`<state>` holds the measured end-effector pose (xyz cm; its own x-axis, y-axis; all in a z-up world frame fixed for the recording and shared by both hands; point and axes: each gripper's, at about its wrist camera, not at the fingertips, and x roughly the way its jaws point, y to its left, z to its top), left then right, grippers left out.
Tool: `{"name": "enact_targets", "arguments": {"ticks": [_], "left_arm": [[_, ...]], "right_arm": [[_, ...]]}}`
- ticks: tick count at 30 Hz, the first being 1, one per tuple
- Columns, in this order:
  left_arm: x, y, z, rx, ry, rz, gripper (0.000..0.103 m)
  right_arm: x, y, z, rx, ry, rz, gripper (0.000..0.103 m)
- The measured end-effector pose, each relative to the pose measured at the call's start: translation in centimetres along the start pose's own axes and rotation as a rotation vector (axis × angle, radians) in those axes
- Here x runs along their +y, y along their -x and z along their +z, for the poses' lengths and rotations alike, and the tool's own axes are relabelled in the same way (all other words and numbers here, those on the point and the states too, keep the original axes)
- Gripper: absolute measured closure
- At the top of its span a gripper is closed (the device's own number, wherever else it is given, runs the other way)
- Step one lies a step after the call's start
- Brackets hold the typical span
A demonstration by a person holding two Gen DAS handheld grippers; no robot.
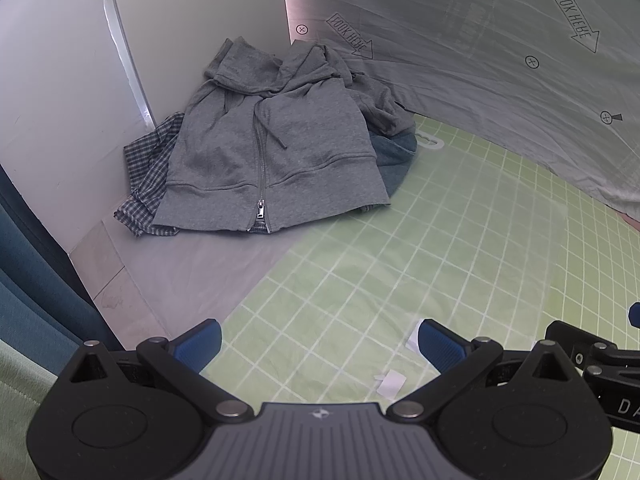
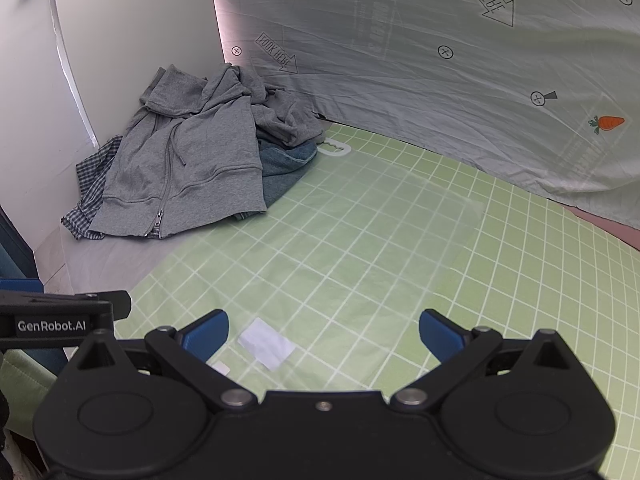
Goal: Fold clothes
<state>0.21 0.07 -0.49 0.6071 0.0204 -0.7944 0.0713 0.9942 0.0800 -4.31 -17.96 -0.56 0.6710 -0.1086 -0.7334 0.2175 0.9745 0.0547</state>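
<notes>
**Clothes heaped in the far left corner, both grippers empty**

Clothes lay in one pile at the far left corner of the surface, pushed against the white wall and the hanging sheet. On top was the grey zip hoodie, front up, its zipper closed nearly to the hem and one drawstring trailing across the chest. A checked shirt stuck out from under its left edge, and a blue denim garment showed from under its right edge. I saw no basket or bin; the pile sat straight on the surface, partly on the plain grey cloth and partly on the green grid mat.

My left gripper was near the front edge of the mat with its fingers wide apart and nothing between them. My right gripper was just beside it, likewise spread and empty, over the mat. Both were well apart from the pile.

A small white slip lay flat on the mat close to my right gripper's left finger. The sheet printed with carrots hung along the far edge.
</notes>
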Motion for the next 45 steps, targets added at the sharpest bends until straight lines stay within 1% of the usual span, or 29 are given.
{"name": "enact_targets", "arguments": {"ticks": [14, 22, 25, 31, 36, 40, 45], "left_arm": [[0.0, -0.9, 0.3, 0.017, -0.003, -0.012, 0.000], [-0.1, -2.7, 1.8, 0.033, -0.019, -0.016, 0.000], [0.1, -3.7, 2.7, 0.042, -0.022, -0.014, 0.000], [1.0, -6.7, 5.2, 0.067, -0.024, 0.009, 0.000], [2.4, -10.0, 7.8, 0.090, -0.019, 0.049, 0.000], [3.8, -13.2, 10.1, 0.110, -0.003, 0.092, 0.000], [6.1, -18.2, 12.7, 0.153, 0.049, 0.153, 0.000]], "right_arm": [[-0.2, -0.5, 0.3, 0.011, -0.012, -0.013, 0.000], [-0.9, -1.8, 1.5, 0.022, -0.028, -0.039, 0.000], [-1.0, -3.3, 2.7, 0.032, -0.027, -0.046, 0.000], [-1.0, -6.8, 5.2, 0.054, -0.020, -0.058, 0.000], [-0.9, -9.7, 7.4, 0.073, -0.015, -0.069, 0.000], [-0.9, -12.0, 9.1, 0.088, -0.011, -0.077, 0.000], [-0.5, -16.5, 11.8, 0.110, 0.019, -0.092, 0.000]]}}
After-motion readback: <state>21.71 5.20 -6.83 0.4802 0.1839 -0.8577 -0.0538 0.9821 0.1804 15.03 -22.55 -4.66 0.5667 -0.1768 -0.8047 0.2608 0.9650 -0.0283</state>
